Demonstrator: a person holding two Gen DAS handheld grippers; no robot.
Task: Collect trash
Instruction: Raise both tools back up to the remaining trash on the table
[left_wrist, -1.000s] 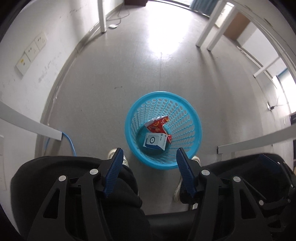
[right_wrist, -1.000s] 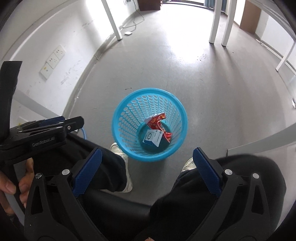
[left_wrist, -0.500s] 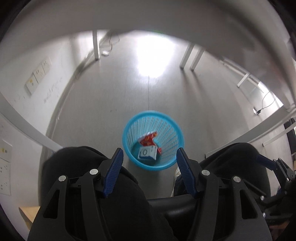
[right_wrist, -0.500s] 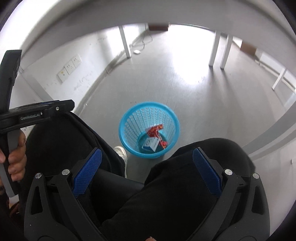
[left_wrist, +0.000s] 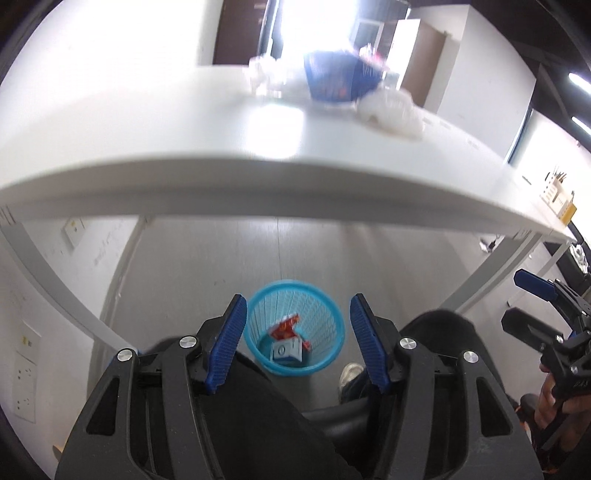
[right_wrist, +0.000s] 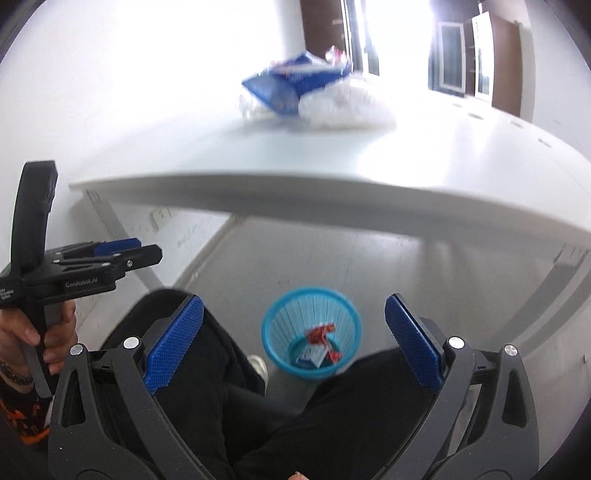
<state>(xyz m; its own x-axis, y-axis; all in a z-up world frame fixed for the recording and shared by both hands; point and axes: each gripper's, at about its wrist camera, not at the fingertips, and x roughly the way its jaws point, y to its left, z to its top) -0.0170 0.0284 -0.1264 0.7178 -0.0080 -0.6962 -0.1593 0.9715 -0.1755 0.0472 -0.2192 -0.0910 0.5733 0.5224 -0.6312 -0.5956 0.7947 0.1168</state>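
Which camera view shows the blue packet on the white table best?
The right wrist view: there the blue packet lies clear of glare on the white table, its shape readable though blurred, with white crumpled plastic beside it. The left wrist view shows the same packet smaller, more smeared, against bright window light.

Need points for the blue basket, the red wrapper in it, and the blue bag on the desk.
blue basket (left_wrist: 334, 314), left wrist view, inner mesh wall.
red wrapper (left_wrist: 284, 326), left wrist view, its middle.
blue bag (right_wrist: 275, 88), right wrist view, front face.
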